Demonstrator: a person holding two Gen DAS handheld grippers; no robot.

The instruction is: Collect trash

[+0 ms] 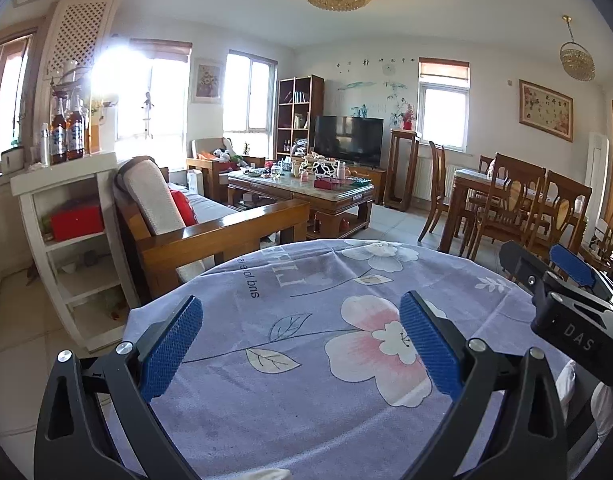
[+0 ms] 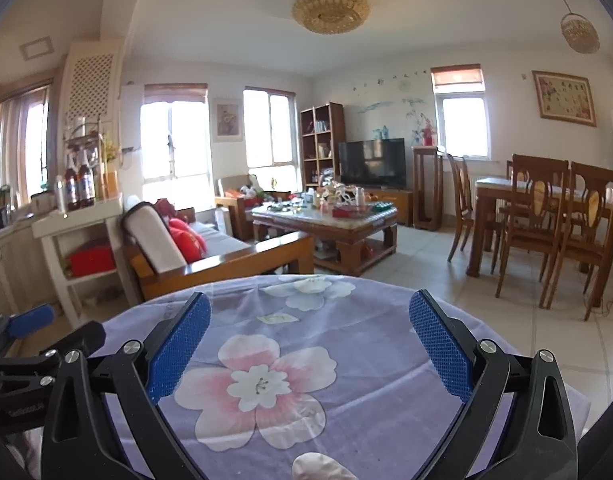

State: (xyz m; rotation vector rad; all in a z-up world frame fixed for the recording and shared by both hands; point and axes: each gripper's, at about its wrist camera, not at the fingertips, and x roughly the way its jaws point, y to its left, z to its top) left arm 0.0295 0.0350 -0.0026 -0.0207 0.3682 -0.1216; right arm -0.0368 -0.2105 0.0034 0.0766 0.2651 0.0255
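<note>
Over the flowered tablecloth, both tongs gape, holding nothing.

A bright living room: sunlit windows, wooden sofa, cluttered coffee table, television, bookshelf, dining table with chairs, tiled floor.
</note>
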